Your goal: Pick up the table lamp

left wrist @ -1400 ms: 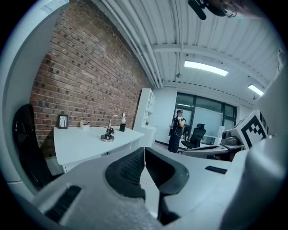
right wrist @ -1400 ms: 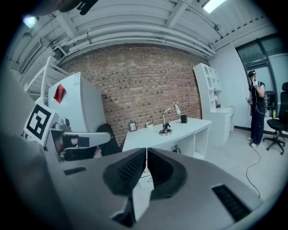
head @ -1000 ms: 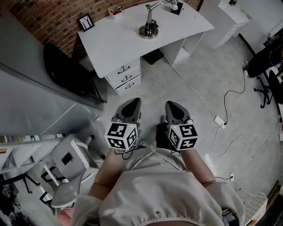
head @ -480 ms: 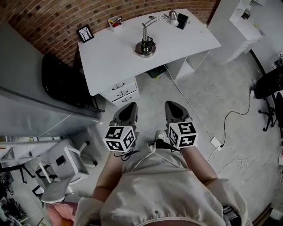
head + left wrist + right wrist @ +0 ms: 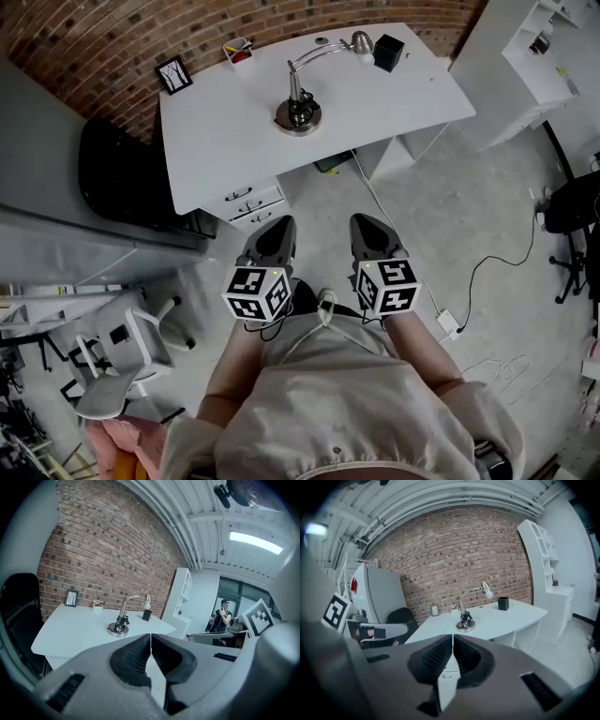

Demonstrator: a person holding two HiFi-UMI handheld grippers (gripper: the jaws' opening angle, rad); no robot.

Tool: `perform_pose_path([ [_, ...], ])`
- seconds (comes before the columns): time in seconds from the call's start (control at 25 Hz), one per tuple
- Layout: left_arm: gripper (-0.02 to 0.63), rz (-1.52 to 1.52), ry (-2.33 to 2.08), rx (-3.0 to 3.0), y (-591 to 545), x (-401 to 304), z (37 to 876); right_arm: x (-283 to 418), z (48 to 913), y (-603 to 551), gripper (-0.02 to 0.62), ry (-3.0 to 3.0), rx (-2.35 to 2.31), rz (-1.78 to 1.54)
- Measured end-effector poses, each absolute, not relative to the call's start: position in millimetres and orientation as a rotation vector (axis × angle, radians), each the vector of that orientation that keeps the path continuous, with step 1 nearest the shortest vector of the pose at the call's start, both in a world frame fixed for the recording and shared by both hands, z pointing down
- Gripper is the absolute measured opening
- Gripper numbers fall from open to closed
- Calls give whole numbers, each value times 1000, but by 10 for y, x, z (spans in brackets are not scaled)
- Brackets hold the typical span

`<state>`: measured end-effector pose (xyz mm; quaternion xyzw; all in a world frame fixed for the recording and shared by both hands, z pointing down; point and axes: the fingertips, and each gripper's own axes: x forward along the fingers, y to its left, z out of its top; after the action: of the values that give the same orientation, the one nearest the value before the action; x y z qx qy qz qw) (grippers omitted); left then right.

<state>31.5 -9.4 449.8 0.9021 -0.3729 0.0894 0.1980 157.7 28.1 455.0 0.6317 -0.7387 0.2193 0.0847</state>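
The table lamp (image 5: 300, 98) is chrome, with a round base, an upright stem and a bent arm ending in a small shade; it stands mid-desk on the white desk (image 5: 394, 94). The lamp (image 5: 121, 620) also shows far ahead in the left gripper view, and the lamp (image 5: 466, 613) likewise in the right gripper view. My left gripper (image 5: 277, 225) and right gripper (image 5: 361, 223) hover side by side over the floor, short of the desk's front edge. Both are shut with nothing between the jaws.
On the desk stand a small picture frame (image 5: 173, 73), a pen cup (image 5: 237, 52) and a black box (image 5: 387, 52). A black chair (image 5: 122, 178) sits left of the desk, drawers (image 5: 248, 202) under it. A cable with a power strip (image 5: 448, 323) crosses the floor. A white shelf unit (image 5: 544, 56) stands right.
Both grippers and the person have moved toward the desk; the desk and lamp now sit nearer and more centred in the head view. The jaws stay shut.
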Motion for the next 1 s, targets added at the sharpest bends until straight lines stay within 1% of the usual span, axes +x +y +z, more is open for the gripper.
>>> perform_pose_path([
  [0.28, 20, 294, -1047, 2492, -489, 401, 4706, 1733, 4654, -139, 29, -2193, 1879, 716],
  [0.56, 20, 252, -1025, 2556, -1442, 619, 4579, 1801, 4571, -936, 29, -2208, 1837, 633],
  [0.76, 20, 192, -1010, 2553, -2169, 651, 4451, 1864, 4504, -1643, 29, -2184, 1857, 608],
  [1.0, 20, 189, -1013, 2584, -2875, 636, 4386, 1811, 4491, -2416, 29, -2193, 1858, 560],
])
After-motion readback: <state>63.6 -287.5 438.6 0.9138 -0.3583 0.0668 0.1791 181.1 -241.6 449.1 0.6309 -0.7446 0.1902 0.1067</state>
